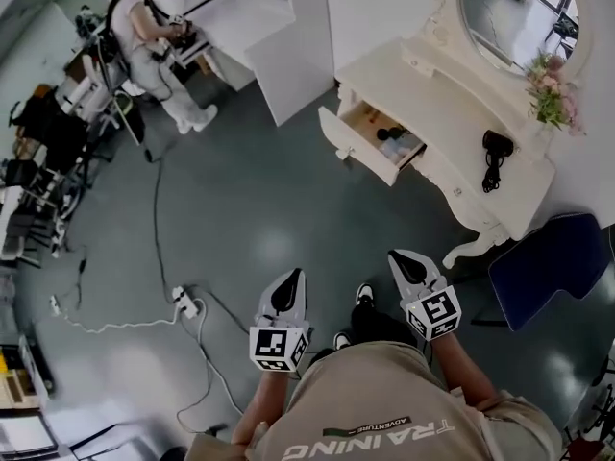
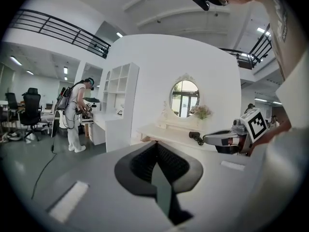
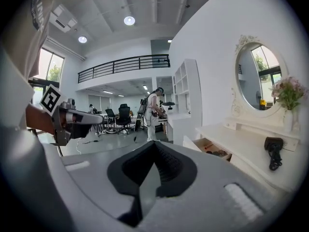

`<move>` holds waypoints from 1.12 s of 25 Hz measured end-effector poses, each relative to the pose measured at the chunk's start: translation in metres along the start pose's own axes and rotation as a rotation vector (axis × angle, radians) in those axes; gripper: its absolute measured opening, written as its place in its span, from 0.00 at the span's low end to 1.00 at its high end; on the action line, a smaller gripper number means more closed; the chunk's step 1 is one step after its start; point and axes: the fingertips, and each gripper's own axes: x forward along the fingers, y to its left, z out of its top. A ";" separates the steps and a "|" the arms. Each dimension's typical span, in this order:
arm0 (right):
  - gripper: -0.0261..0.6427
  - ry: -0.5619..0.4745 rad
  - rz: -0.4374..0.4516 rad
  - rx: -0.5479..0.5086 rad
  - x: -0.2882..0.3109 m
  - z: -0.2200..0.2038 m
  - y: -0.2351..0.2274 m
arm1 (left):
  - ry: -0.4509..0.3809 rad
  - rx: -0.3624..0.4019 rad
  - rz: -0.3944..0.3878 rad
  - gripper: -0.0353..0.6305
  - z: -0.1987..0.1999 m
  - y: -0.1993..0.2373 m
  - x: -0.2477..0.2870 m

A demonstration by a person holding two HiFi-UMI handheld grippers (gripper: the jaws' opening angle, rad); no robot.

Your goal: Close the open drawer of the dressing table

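Observation:
The white dressing table stands at the upper right of the head view. Its left drawer is pulled out toward the floor, with small dark items inside. The right gripper view shows the same open drawer below the tabletop. My left gripper and right gripper hang side by side above the grey floor, well short of the table. Both are shut with nothing between the jaws. In the gripper views each pair of jaws meets at the tip: left gripper, right gripper.
A black hair dryer lies on the tabletop below an oval mirror and flowers. A blue stool stands right of the table. Cables and a power strip cross the floor at left. Another person stands by a white desk.

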 end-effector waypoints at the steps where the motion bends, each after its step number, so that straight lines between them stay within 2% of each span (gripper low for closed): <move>1: 0.04 -0.011 0.008 -0.006 0.011 0.005 -0.007 | 0.001 0.001 -0.001 0.08 0.006 0.003 0.011; 5: 0.04 -0.041 0.046 -0.012 0.054 0.020 -0.038 | -0.002 0.018 -0.005 0.08 0.033 0.013 0.059; 11: 0.04 -0.050 0.109 0.062 0.096 0.023 -0.069 | -0.032 0.019 0.018 0.08 0.064 0.024 0.108; 18: 0.04 0.012 0.146 0.090 0.138 0.018 -0.089 | 0.003 -0.020 0.075 0.08 0.059 0.062 0.129; 23: 0.04 0.036 0.129 0.092 0.175 0.026 -0.095 | 0.008 -0.053 0.080 0.08 0.053 0.099 0.149; 28: 0.04 0.013 0.059 0.062 0.215 0.058 -0.090 | -0.037 -0.047 -0.008 0.08 0.075 0.141 0.177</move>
